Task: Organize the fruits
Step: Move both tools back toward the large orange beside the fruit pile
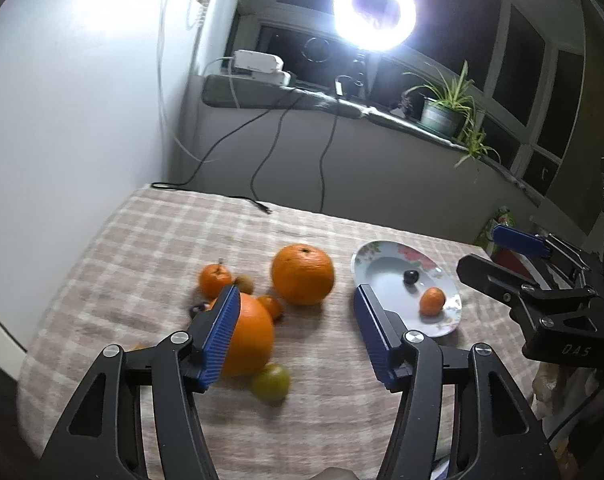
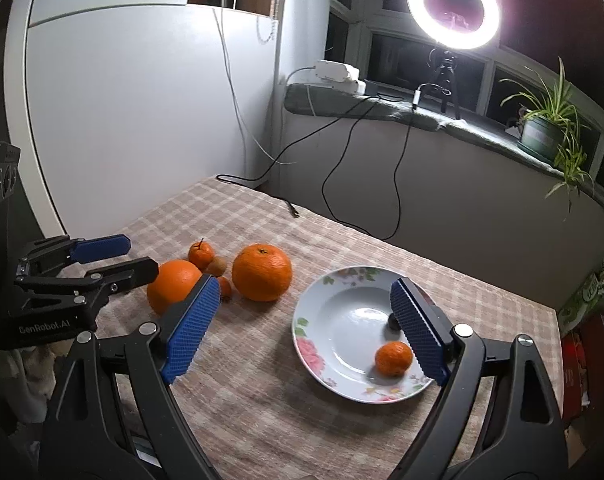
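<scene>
A floral plate [image 2: 322, 344] on the checked cloth holds a small mandarin [image 2: 394, 358] and a dark grape [image 2: 393, 322]; it also shows in the left wrist view [image 1: 382, 268]. Left of it lie two big oranges [image 1: 303, 274] [image 1: 249, 336], a small mandarin [image 1: 215, 280], a green fruit [image 1: 270, 382], a brownish fruit [image 1: 244, 281] and another small orange fruit [image 1: 271, 306]. My left gripper [image 1: 297, 336] is open above the fruit cluster, empty. My right gripper [image 2: 306, 328] is open above the plate's left side, empty.
A white fridge [image 2: 141, 100] stands left of the table. A windowsill at the back carries a ring light [image 2: 453, 10], a potted plant [image 2: 542, 132] and a white box [image 2: 336, 72]; cables [image 2: 342, 176] hang down to the table's far edge.
</scene>
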`<state>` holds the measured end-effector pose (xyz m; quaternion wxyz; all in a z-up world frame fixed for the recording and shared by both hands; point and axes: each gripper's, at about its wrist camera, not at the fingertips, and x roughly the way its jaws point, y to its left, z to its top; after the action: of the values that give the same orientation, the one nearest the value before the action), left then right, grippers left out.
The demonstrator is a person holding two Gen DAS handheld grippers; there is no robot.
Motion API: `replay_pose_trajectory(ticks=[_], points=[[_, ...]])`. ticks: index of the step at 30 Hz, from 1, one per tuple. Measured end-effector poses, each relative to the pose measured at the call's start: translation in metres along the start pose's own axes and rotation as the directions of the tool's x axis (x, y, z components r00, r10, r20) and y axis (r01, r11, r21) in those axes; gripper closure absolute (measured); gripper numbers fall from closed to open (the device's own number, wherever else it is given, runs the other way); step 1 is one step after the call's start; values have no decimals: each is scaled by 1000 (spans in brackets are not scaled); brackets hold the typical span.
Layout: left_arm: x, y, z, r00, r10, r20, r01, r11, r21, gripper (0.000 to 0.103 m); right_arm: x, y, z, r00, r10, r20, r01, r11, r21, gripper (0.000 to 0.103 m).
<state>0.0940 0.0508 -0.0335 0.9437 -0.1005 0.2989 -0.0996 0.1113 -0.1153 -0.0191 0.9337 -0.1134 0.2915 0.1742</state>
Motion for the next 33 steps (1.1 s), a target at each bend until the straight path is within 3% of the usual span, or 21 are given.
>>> replay_pose_trajectory(ticks=[7,15,21,26,33], points=[[0,24,-4,1000,21,-9,-21,999,-32,39,15,7,4,999,35,-25,-35,999,-6,13],[6,53,-12,999,29,-40,-32,996,-86,38,39,9,5,987,138,-87,-135,990,43,13],[10,64,-21,998,17,-67,-24,994,-109,38,59,21,3,965,222,-139,-214,974,68,13],[14,68,-27,997,-1,-82,-9,993,-118,38,80,35,0,934,299,-198,-282,953,107,13],[22,73,-32,994,-26,-109,11,991,-135,38,105,48,-4,899,357,-252,-326,932,158,13]])
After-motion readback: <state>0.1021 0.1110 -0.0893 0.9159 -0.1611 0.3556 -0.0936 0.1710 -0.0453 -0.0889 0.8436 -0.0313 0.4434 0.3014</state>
